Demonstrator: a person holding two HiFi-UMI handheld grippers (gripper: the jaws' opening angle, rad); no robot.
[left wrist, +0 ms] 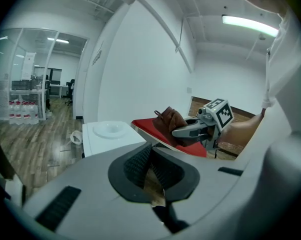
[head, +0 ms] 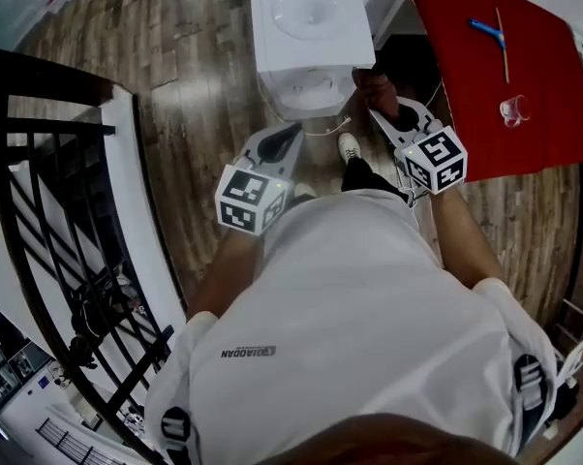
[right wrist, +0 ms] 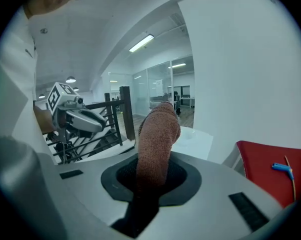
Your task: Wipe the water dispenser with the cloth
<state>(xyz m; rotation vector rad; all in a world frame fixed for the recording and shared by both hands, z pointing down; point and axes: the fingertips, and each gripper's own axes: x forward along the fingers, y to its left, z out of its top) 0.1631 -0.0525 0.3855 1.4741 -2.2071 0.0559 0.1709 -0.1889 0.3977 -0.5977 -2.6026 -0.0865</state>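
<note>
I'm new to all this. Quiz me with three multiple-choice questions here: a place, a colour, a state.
1. Where is the clear cup? A on the water dispenser; B on the red table; C in the left gripper.
2. What colour is the cloth? A brown; B white; C blue.
3. The right gripper is: A open, empty; B shut on the cup; C shut on the cloth.
Answers: 1 B, it stands on the red surface. 2 A, it shows brown in both gripper views. 3 C, the cloth is pinched between its jaws.
</note>
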